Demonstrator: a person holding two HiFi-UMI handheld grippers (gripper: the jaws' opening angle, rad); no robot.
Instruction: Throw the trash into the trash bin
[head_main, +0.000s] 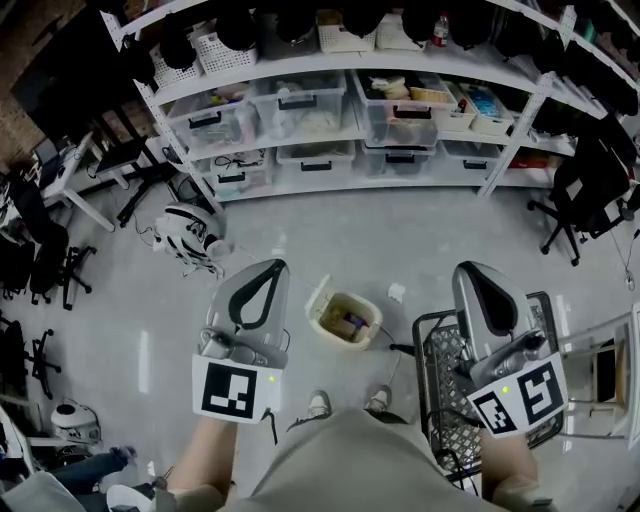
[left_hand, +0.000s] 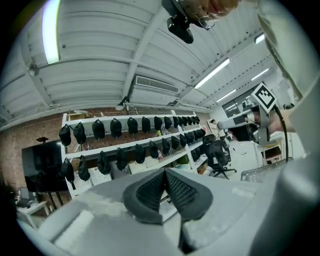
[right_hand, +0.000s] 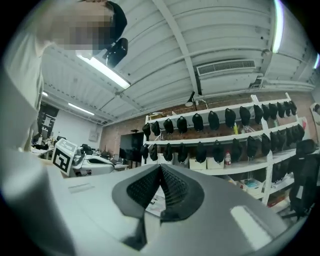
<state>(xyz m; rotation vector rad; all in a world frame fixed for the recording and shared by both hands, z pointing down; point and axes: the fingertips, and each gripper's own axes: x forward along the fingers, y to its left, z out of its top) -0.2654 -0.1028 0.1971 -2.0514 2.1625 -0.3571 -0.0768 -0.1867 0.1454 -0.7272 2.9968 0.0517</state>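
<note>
In the head view a small cream trash bin (head_main: 345, 316) stands on the grey floor between my two grippers, with brown and dark trash inside. My left gripper (head_main: 268, 268) is held high and level to the bin's left. Its jaws (left_hand: 164, 172) meet at the tips, with nothing between them. My right gripper (head_main: 470, 272) is raised to the bin's right, above a black wire basket (head_main: 445, 370). Its jaws (right_hand: 160, 169) are shut too and hold nothing. A small white scrap (head_main: 396, 292) lies on the floor just beyond the bin.
A long white shelf unit (head_main: 330, 120) with clear storage boxes runs across the back. Black office chairs (head_main: 590, 195) stand at the right and left. A white helmet-like object (head_main: 188, 232) lies on the floor at the left. The person's feet (head_main: 348, 403) are just behind the bin.
</note>
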